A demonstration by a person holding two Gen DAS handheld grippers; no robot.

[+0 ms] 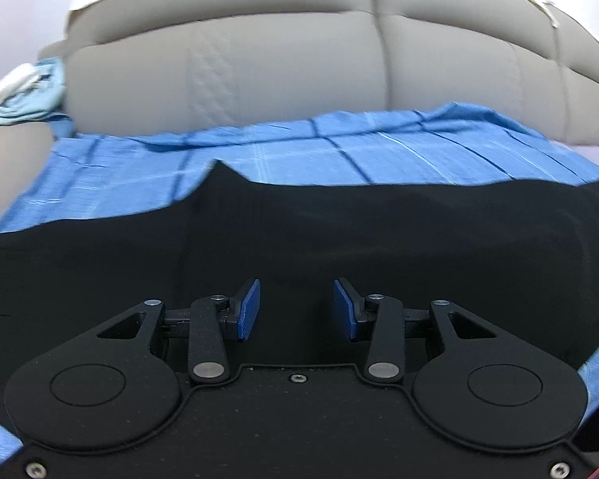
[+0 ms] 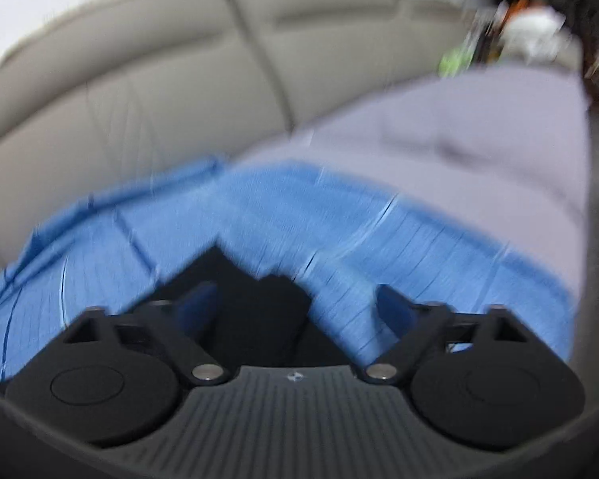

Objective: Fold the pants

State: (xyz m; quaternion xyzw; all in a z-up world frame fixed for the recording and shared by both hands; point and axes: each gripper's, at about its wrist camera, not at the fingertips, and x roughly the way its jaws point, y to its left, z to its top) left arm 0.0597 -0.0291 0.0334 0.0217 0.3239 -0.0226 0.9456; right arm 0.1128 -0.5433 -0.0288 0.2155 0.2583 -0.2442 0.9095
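Black pants (image 1: 339, 235) lie spread on a blue checked cloth (image 1: 299, 151) that covers a sofa seat. My left gripper (image 1: 296, 305) is open and empty, just above the black fabric near its middle. In the blurred right wrist view, a corner of the black pants (image 2: 239, 291) points away from me on the blue cloth (image 2: 339, 215). My right gripper (image 2: 295, 303) is open, with its jaws wide apart on either side of that corner. I cannot tell whether they touch the fabric.
The grey sofa backrest (image 1: 299, 68) rises behind the cloth. A light blue and white bundle (image 1: 24, 92) lies at the far left. A pale lilac cushion or sheet (image 2: 479, 135) lies to the right, with cluttered items (image 2: 519, 32) beyond it.
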